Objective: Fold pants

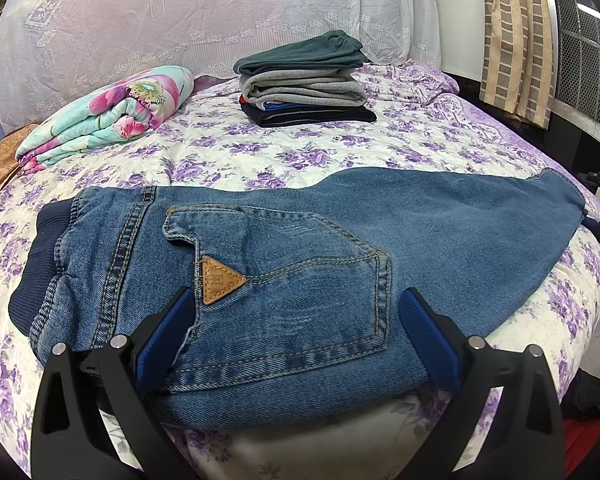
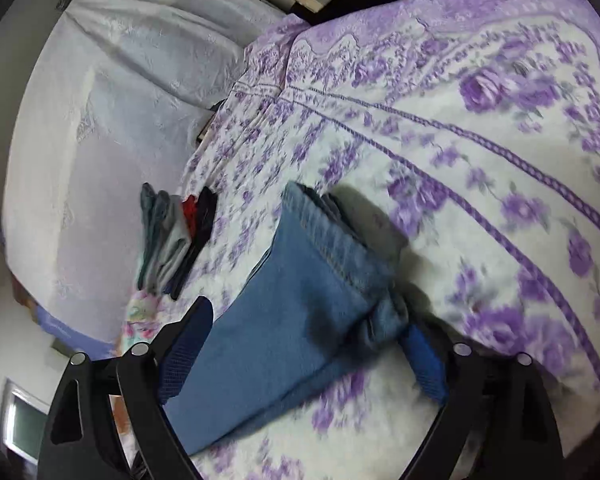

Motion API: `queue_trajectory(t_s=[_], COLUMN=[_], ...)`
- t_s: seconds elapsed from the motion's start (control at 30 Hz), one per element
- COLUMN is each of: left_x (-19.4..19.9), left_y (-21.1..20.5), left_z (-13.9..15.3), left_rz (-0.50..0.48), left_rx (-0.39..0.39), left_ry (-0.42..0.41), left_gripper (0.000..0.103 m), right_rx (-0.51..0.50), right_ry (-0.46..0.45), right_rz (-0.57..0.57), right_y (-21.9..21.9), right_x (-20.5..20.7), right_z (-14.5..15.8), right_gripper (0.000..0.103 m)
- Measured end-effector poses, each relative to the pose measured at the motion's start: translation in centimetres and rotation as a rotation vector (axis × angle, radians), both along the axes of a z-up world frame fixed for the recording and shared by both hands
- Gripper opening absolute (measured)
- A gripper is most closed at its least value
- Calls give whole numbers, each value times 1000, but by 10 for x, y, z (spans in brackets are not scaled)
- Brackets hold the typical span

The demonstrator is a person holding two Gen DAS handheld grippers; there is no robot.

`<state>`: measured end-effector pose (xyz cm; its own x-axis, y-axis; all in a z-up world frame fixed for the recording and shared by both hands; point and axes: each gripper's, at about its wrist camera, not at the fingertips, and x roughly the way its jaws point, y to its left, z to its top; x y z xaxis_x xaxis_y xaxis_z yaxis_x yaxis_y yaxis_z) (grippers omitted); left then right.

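Blue jeans [image 1: 300, 264] lie across the bed, folded lengthwise, with the ribbed navy waistband [image 1: 40, 256] at the left and the legs reaching right. A back pocket with a tan triangular patch [image 1: 220, 280] faces up. My left gripper [image 1: 300, 320] is open, its blue pads straddling the seat of the jeans at the near edge. In the right wrist view the leg hem [image 2: 332, 240] of the jeans lies between the open blue pads of my right gripper [image 2: 306, 344]. The pads are wide apart and hold nothing.
A stack of folded clothes [image 1: 304, 80] sits at the back of the bed; it also shows in the right wrist view [image 2: 176, 240]. A folded floral quilt [image 1: 108, 116] lies at the back left. The purple floral bedspread [image 1: 260, 152] covers the bed. A striped curtain [image 1: 516, 40] hangs at the right.
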<state>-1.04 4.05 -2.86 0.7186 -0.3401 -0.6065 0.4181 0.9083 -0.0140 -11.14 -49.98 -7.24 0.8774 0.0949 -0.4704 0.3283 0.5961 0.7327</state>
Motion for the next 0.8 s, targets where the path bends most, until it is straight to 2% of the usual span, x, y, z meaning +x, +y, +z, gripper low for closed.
queue_trajectory(t_s=[0.03,0.07,0.1,0.17,0.3,0.47,0.57,0.73,0.8], left_x=[0,0,0,0,0,0,0,0,0], left_y=[0,0,0,0,0,0,0,1,0], left_z=[0,0,0,0,0,0,0,0,0], left_rz=[0,0,0,0,-1,-1,-1,-2,-1], left_rx=[0,0,0,0,0,0,-1,-3,-8], left_ry=[0,0,0,0,0,0,0,0,0], left_gripper=[98,98,98,98,98,98,98,98,98], right_rx=[-41,-86,-117,-96,-190,-206,-323,-607,-674], right_ry=[10,19,12,-8,-38,-74,-96,-130,-159], right_rz=[-17,-35,-43,-37,-64,-91,-66,-1,36], right_y=[4,9,13,14,22,33,58,126,149], right_x=[2,4,4,5,3,0,3,15,20], right_z=[0,0,-4,-18,-16,0,23,66,80], right_gripper=[75,56,30,21,20,15,15,15,15])
